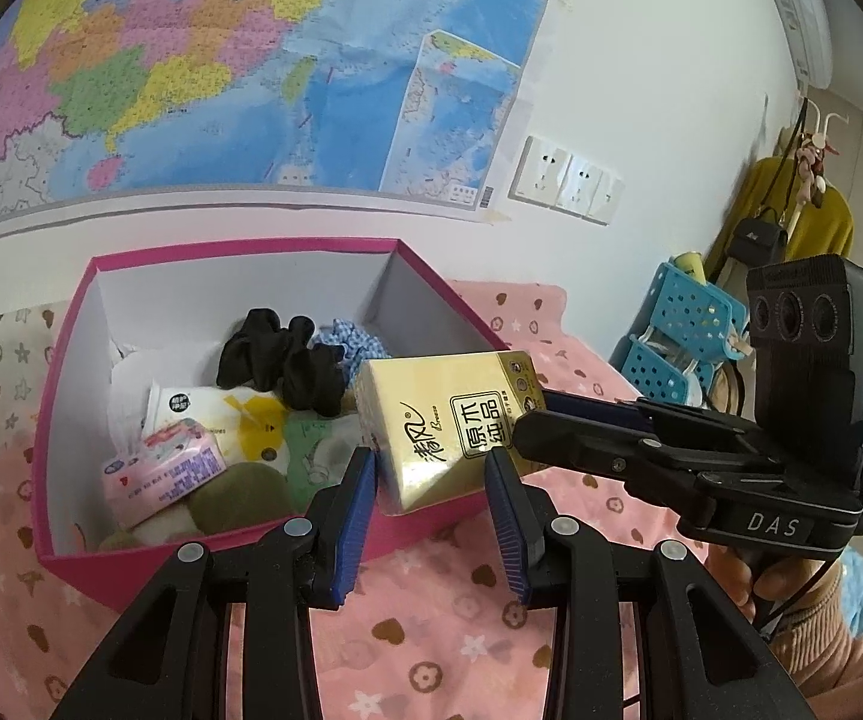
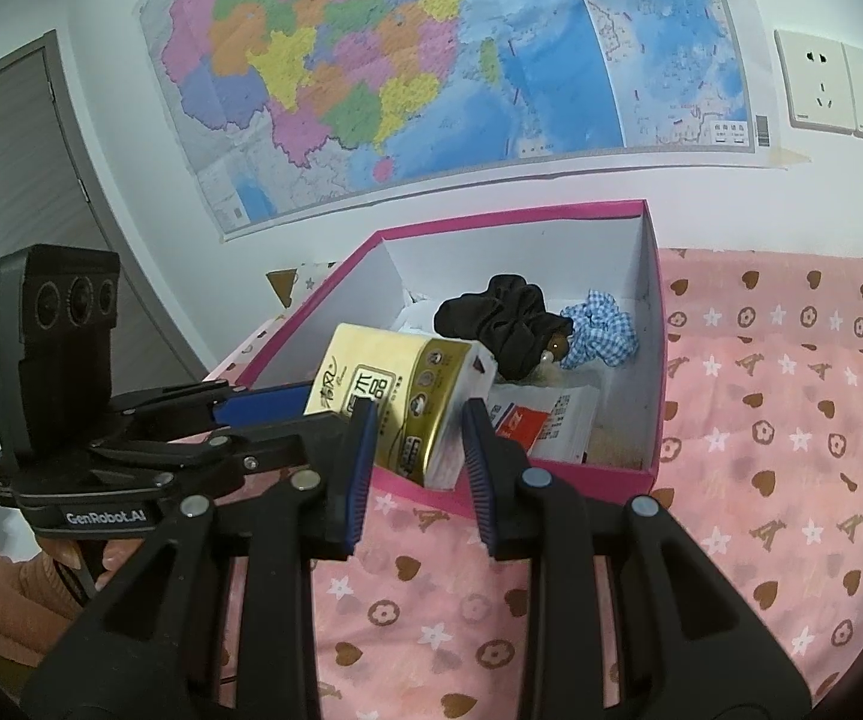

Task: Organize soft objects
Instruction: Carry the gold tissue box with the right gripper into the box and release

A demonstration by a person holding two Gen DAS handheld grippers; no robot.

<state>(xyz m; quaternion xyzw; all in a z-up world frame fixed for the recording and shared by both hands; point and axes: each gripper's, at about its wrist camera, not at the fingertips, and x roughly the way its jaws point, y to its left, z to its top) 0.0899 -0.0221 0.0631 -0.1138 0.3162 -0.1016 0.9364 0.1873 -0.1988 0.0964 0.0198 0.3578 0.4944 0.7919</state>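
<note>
Pinching a glossy gold tissue pack point(image 1: 449, 420), both the left gripper point(image 1: 431, 480) and right gripper point(image 2: 413, 438) clamp it above a pink cardboard box point(image 1: 71, 324) on floral bedding point(image 2: 791, 420).

The pink box point(image 1: 71, 396) is crowded along its floor: a black scrunchie point(image 1: 287, 360) and a checked blue one point(image 2: 602, 330) at the far end, wipes packs point(image 1: 209, 420) and a pink tissue pack point(image 1: 161, 474) nearer, so free room is only above them, below the rim. The yellow tissue pack point(image 1: 449, 420) leans across the near right rim and blocks that side, with both grippers closing in on it. The bedsheet point(image 2: 791, 420) right of the box lies open.
</note>
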